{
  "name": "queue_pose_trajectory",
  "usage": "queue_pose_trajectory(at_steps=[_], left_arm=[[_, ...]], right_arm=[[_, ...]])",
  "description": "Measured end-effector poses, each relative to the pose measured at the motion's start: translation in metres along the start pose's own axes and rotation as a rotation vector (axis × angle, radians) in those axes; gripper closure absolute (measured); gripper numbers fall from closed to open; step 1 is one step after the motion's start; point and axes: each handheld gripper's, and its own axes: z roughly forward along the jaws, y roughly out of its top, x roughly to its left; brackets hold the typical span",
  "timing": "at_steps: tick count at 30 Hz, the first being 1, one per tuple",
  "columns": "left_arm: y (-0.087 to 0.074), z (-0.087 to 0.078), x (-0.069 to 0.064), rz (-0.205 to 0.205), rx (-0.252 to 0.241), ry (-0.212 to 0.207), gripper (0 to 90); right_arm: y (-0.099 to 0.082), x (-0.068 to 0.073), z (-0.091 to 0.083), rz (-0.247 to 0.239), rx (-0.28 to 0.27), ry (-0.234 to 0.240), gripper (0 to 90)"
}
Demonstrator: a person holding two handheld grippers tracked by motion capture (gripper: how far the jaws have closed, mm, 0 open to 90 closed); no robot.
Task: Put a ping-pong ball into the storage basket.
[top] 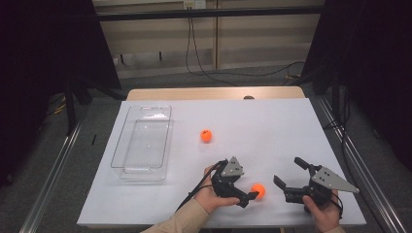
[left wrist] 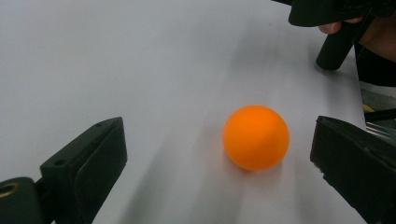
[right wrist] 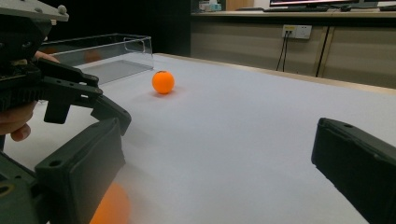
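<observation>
A white-topped table (top: pixel 272 121) fills the high view, with dark curtains on both sides and a pale wall with trailing cables behind it.

At the left of the table lies a clear, rectangular plastic bin (top: pixel 143 142), open at the top, its long side running away from the person. To its right, near the middle of the table and well apart from everything else, sits a small round orange ball with dark marks (top: pixel 206 136). In the right gripper view this ball (right wrist: pixel 163 82) rests on the white surface in front of the bin (right wrist: pixel 105 53).

Nearer the person, a hand in a tan sleeve holds the left tool (top: pixel 241 183), a black two-jaw device with a grey three-cornered plate on top. Its jaws are spread apart and released. A second, plain orange ball (top: pixel 258 191) rests on the table between them. In the left gripper view this ball (left wrist: pixel 255 137) lies closer to the jaw on that view's right, with a slim gap showing on that side and a wide gap on the other.

Further right, the other hand holds the right tool (top: pixel 287 171), also black with a grey plate. Its jaws are spread wide, gripping nothing, and point toward the left tool.
</observation>
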Motion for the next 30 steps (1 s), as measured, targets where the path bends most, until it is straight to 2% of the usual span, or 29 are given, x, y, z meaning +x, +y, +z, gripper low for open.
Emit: queue_pose_trajectory(at_steps=[7, 10, 15, 21, 30], left_arm=[[0.003, 0.005, -0.002, 0.024, 0.015, -0.017, 9.1], [0.004, 0.006, -0.002, 0.011, 0.025, -0.032, 11.6], [0.004, 0.010, -0.003, 0.013, 0.056, -0.047, 15.4], [0.005, 0.014, -0.003, 0.013, 0.063, -0.072, 22.4], [0.005, 0.019, -0.005, 0.045, 0.092, -0.092, 30.3]], right_arm=[[0.000, 0.000, 0.000, 0.006, -0.002, -0.004, 1.7], [0.000, 0.000, 0.000, 0.007, -0.003, -0.004, 1.7], [0.000, 0.000, 0.000, 0.008, -0.003, -0.004, 1.7], [0.000, 0.000, 0.000, 0.008, -0.004, -0.003, 1.7], [0.000, -0.001, -0.001, 0.010, -0.006, -0.005, 1.7]])
